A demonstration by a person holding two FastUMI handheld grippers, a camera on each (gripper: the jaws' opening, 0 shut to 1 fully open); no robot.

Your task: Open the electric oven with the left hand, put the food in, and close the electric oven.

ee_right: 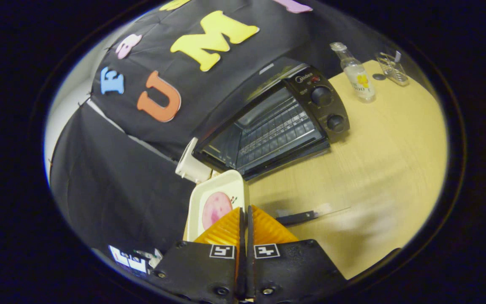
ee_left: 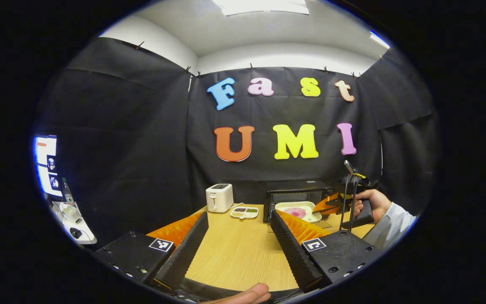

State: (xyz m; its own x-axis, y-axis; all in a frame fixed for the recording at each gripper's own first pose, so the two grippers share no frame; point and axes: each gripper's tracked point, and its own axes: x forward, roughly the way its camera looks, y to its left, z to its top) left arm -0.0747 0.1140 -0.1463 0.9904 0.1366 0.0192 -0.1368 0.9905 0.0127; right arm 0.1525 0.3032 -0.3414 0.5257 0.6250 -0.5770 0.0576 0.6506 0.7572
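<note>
Left gripper [ee_left: 236, 236]: held low over the wooden table [ee_left: 234, 257], its two fingers spread well apart with bare tabletop between them; a fingertip of the holding hand [ee_left: 247, 294] shows at the bottom edge
Right gripper [ee_right: 244, 219]: fingers pressed together on the near edge of the cream tray [ee_right: 209, 198], carrying it in the air in front of the oven; in the left gripper view the same gripper [ee_left: 331, 204] sits at the oven mouth, held by a hand [ee_left: 373, 202] in a white sleeve [ee_left: 395, 223]
Food: a pink round slice [ee_right: 216, 209] lying flat on the tray, also seen in the left gripper view [ee_left: 295, 212]
Electric oven [ee_right: 276, 122]: black, door down and open, wire rack [ee_right: 274, 131] bare inside, two knobs on its right panel
Tray position: just in front of the open oven, tilted in the right gripper view, not on the rack
Toaster [ee_left: 219, 197]: white, at the table's back, left of the oven
Sectioned dish [ee_left: 244, 212]: between toaster and oven
Bottle [ee_right: 355, 74]: clear, upright to the right of the oven, a small clear holder [ee_right: 390, 67] beyond it
</note>
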